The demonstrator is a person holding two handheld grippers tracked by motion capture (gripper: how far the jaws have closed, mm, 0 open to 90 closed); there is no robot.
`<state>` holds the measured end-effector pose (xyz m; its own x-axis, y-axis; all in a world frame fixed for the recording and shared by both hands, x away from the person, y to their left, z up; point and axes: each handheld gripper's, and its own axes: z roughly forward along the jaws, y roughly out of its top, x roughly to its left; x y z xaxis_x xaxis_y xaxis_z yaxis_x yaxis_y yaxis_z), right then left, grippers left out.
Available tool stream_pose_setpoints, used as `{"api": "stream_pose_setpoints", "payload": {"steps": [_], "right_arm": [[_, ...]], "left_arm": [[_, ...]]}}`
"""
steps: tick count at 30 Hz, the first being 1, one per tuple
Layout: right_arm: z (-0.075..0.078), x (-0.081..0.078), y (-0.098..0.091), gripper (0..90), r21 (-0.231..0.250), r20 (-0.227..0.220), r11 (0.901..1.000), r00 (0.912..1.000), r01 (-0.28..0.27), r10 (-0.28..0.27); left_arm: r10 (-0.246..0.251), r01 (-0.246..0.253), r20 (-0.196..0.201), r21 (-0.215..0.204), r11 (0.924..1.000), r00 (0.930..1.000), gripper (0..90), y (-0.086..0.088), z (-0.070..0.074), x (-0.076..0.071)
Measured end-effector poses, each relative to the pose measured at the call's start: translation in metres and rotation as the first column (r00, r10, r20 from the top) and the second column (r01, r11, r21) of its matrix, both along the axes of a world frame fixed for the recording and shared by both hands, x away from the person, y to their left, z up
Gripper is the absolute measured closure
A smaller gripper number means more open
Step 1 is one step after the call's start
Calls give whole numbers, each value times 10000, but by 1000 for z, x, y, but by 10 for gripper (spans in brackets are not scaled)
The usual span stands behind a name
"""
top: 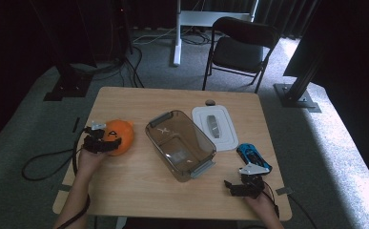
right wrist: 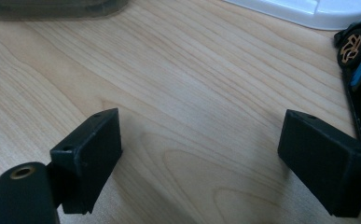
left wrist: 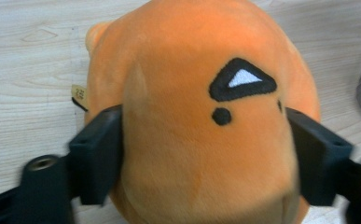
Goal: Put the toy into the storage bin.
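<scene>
1. Black jaws of the left gripper (left wrist: 206, 154) are pressed against both sides of an orange plush toy (left wrist: 201, 107), apparently so it can be lifted off the wooden table (left wrist: 24, 70).
2. Wide-spread jaws of the right gripper (right wrist: 201, 158) are held idle over bare wood, nothing between them, beside a blue toy car (right wrist: 360, 60).
3. From above, the plush toy (top: 120, 136) is seen at the table's left, near an open clear container (top: 179, 143) whose white lid (top: 215, 126) is laid alongside, probably ready for filling.

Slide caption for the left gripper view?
Left gripper clamps both jaws on the orange plush toy resting on the wooden table.
</scene>
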<state>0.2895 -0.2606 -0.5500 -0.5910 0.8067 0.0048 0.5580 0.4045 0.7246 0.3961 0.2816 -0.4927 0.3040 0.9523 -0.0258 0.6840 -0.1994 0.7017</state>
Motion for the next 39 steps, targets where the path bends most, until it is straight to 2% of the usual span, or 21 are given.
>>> {"api": "stream_pose_setpoints", "payload": {"steps": [5, 12, 18, 21, 24, 31, 39], "right_arm": [[0, 0, 0, 126, -3, 1, 10000, 10000, 0, 0], [0, 0, 0, 127, 1, 1, 10000, 10000, 15, -15], [0, 0, 0, 127, 1, -2, 10000, 10000, 29, -29], [0, 0, 0, 127, -5, 4, 10000, 10000, 37, -37], [0, 0, 0, 127, -4, 2, 10000, 10000, 38, -38], [0, 0, 0, 127, -3, 2, 10000, 10000, 38, -38], [0, 0, 0, 127, -3, 1, 10000, 10000, 39, -39]], "left_arm": [[-99, 95, 146, 223, 9997, 9998, 502, -2, 0, -5], [-107, 107, 503, -5, 9999, 9987, 655, 2, 3, -13], [-369, 387, 638, -261, 9989, 9973, 680, 5, 11, -16], [-494, 506, 666, -164, 9986, 9966, 684, 5, 15, -19], [-558, 584, 730, -333, 9977, 9958, 685, 7, 18, -21], [-657, 684, 963, -243, 9974, 9932, 686, 7, 31, -25], [-939, 983, 1371, -260, 9948, 9861, 686, 4, 58, -32]]}}
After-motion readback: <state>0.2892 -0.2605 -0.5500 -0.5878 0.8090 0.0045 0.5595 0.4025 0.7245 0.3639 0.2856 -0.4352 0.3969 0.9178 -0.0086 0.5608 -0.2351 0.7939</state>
